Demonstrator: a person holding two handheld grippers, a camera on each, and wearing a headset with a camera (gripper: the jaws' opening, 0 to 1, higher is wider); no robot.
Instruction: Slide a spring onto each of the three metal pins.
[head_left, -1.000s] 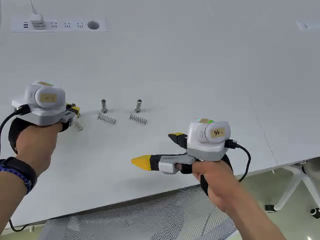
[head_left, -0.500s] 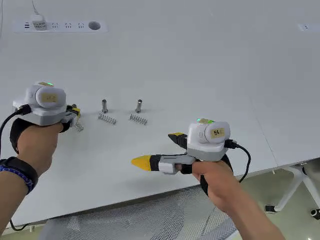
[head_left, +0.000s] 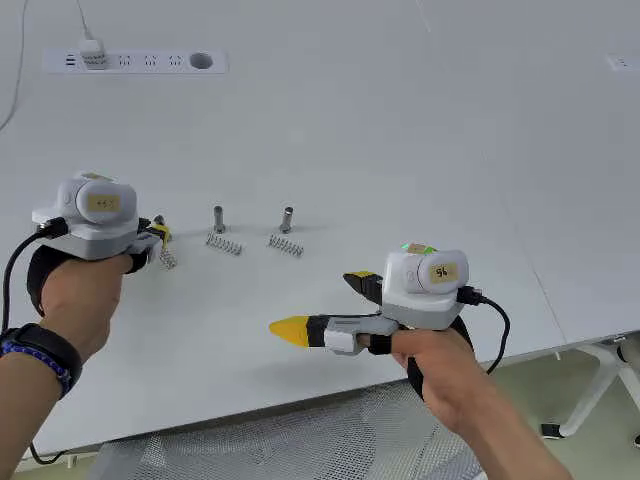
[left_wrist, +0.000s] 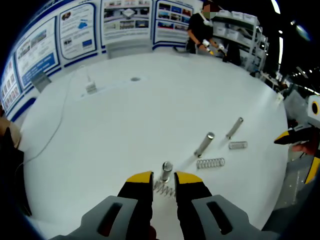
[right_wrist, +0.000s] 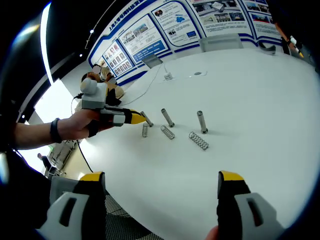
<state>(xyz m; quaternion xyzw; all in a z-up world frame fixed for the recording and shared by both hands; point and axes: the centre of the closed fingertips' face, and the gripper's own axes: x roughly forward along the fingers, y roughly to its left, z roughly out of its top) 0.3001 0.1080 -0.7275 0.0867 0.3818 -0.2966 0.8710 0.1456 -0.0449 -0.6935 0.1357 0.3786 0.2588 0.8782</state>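
Observation:
Three short metal pins stand in a row on the white table: the left pin (left_wrist: 166, 170), the middle pin (head_left: 218, 217) and the right pin (head_left: 287, 218). A spring lies flat in front of each: the left spring (head_left: 168, 258), the middle spring (head_left: 224, 244) and the right spring (head_left: 285, 245). My left gripper (left_wrist: 163, 179) hovers right at the left pin, its jaws a narrow gap apart, with the pin top and left spring (left_wrist: 162, 188) seen in that gap. My right gripper (head_left: 322, 305) is wide open and holds nothing, near the table's front edge and well short of the springs.
A white power strip (head_left: 135, 61) with a plugged cable lies at the far left of the table (head_left: 420, 140). A mesh chair (head_left: 300, 435) sits below the front edge. A person (left_wrist: 202, 30) stands beyond the table's far side.

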